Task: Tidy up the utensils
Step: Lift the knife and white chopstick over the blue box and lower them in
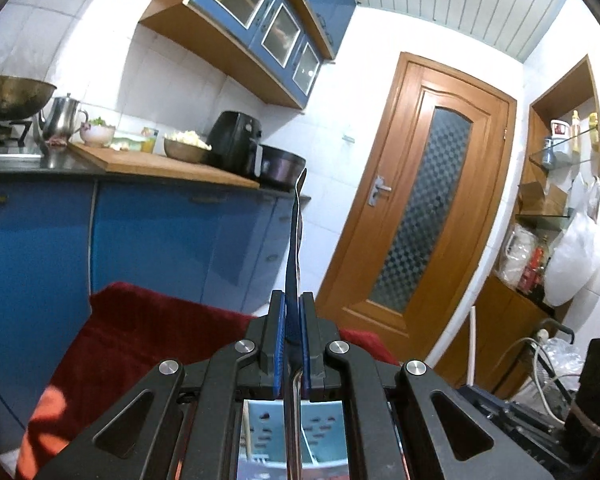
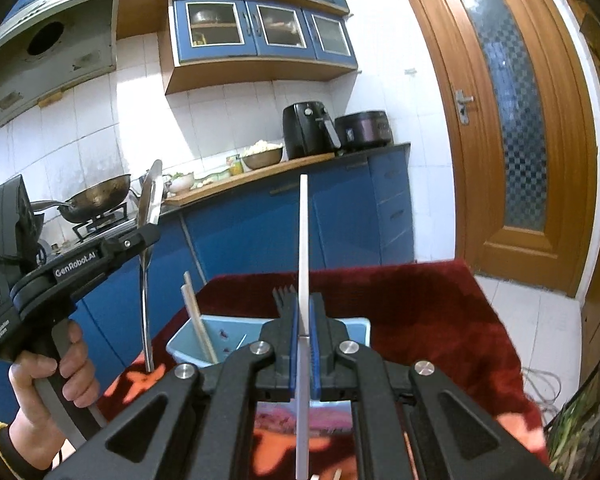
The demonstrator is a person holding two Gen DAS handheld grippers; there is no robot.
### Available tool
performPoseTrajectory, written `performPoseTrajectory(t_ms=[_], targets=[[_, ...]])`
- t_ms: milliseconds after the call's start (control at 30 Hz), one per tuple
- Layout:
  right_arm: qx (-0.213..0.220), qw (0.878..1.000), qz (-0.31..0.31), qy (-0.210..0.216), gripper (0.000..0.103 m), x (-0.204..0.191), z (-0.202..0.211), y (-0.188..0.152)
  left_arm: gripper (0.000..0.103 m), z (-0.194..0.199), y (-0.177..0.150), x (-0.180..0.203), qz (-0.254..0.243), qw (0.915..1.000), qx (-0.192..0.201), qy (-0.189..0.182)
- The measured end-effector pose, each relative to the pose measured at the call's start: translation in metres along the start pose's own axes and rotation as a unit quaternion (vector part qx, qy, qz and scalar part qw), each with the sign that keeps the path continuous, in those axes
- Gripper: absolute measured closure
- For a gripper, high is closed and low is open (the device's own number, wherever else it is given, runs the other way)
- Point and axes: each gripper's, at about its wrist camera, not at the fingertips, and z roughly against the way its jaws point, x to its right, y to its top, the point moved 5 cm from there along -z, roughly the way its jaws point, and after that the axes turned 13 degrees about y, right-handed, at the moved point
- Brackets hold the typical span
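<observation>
My left gripper [image 1: 294, 300] is shut on a metal spoon [image 1: 296, 232] that stands edge-on above the jaws. The right wrist view shows the same left gripper [image 2: 150, 236] held by a hand [image 2: 48, 380], with the spoon [image 2: 152, 192] bowl-up and its handle hanging down. My right gripper [image 2: 306, 304] is shut on a thin white utensil [image 2: 304, 240], upright and seen edge-on. Just beyond it a light blue basket [image 2: 192, 334] sits on a red cloth [image 2: 420, 312] and holds wooden chopsticks [image 2: 196, 312] and a dark fork [image 2: 283, 298].
Blue cabinets [image 1: 152, 240] carry a counter with a wok [image 2: 96, 198], a kettle [image 1: 62, 118], a cutting board [image 1: 156, 164], bowls, an air fryer [image 2: 308, 128] and a cooker pot [image 2: 364, 128]. A wooden door [image 2: 512, 120] stands right; cables [image 1: 540, 364] lie beside shelves.
</observation>
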Motion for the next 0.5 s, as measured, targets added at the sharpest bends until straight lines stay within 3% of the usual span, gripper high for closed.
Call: performPoseTrajectory(t_ms=[333,500], targets=[[0.046,0.999,0.009,-0.006,0.096,0.018,-0.030,0.015,0.096,-0.019,-0.005,0.001,-0.013,0.9979,0.053,0.034],[0.061,0.998,0.012,-0.006,0.096,0.026,-0.043,0.012,0.096,-0.030,-0.016,-0.004,-0.003,0.9977,0.056,0.039]])
